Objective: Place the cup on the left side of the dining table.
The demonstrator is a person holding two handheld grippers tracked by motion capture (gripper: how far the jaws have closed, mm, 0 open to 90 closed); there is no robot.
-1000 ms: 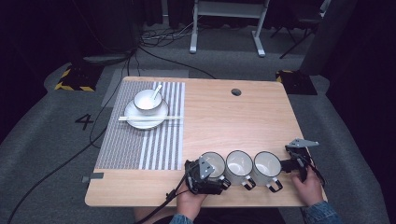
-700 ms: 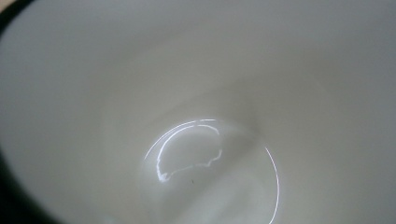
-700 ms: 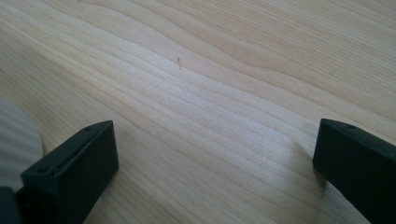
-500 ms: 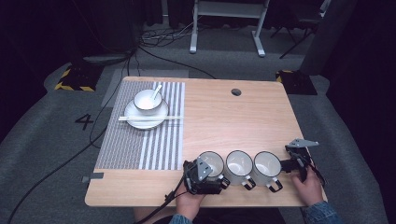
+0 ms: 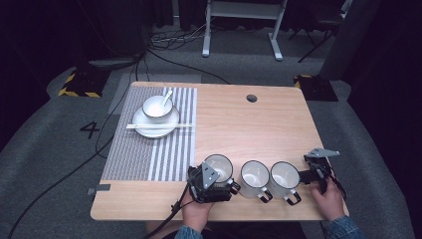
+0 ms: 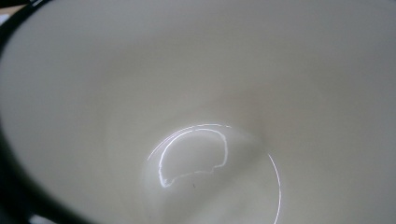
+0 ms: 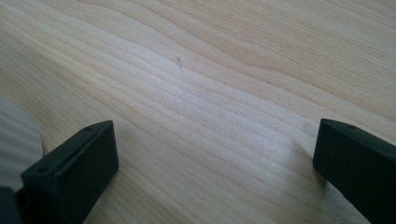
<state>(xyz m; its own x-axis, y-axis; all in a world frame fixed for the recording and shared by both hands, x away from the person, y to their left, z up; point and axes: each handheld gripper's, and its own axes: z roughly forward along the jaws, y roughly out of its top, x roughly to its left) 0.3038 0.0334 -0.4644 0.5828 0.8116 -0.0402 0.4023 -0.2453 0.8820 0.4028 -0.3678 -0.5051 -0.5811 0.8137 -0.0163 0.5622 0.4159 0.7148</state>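
Three white mugs with black rims stand in a row near the table's front edge. My left gripper (image 5: 215, 183) sits against the near side of the left mug (image 5: 219, 167). The left gripper view looks straight into that mug's white inside (image 6: 210, 116) from very close, and the jaws are hidden there. The middle mug (image 5: 255, 174) and the right mug (image 5: 284, 175) stand with handles toward the front. My right gripper (image 5: 309, 174) rests just right of the right mug. In its own view the right gripper (image 7: 215, 135) is open over bare wood, with a mug's edge (image 7: 14, 135) at the left.
A striped placemat (image 5: 149, 144) covers the table's left half. On it stand a plate (image 5: 155, 124), a bowl (image 5: 158, 107) with a spoon, and chopsticks (image 5: 159, 126). A cable hole (image 5: 252, 98) lies at the back. The front table edge (image 5: 214, 215) is close to both hands.
The left mug and my left gripper have shifted slightly away and to the left, out of line with the other two mugs. The right gripper has stayed put.
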